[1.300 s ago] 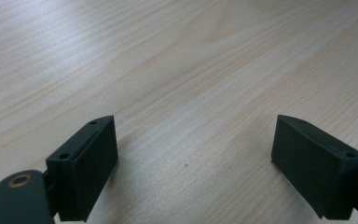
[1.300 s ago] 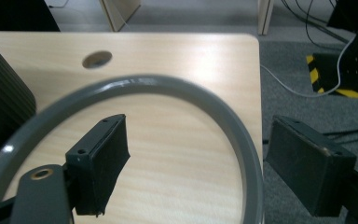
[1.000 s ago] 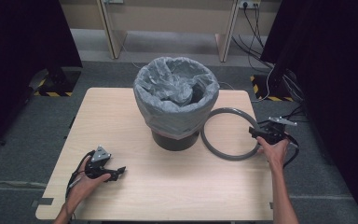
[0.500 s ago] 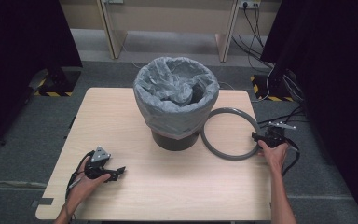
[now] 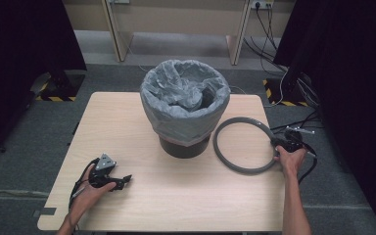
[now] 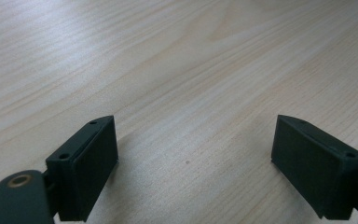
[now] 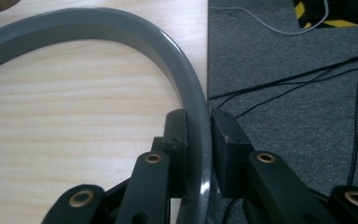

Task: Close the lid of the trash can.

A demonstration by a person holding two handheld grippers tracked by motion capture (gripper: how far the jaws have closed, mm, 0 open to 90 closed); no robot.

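Observation:
A black bin lined with a grey bag (image 5: 183, 105) stands upright in the middle of the wooden table (image 5: 186, 200). To its right a grey ring (image 5: 217, 147) lies on the table, reaching to the right edge. My right gripper (image 5: 280, 147) is shut on the ring's right side. In the right gripper view the ring (image 7: 121, 23) curves away from the jaws, and the right gripper (image 7: 200, 126) clamps it just past the table edge. My left gripper (image 5: 122, 180) rests near the table's front left; the left gripper (image 6: 193, 154) is open with bare wood between its jaws.
Grey carpet (image 5: 333, 196) surrounds the table, with cables (image 5: 298, 122) on the floor to the right. Black curtains (image 5: 352, 73) hang at both sides. Yellow-black striped tape (image 5: 286, 103) marks the floor behind the table.
My right hand has drawn back slightly toward the near edge, and the ring has shifted a little with it. The left gripper has not moved.

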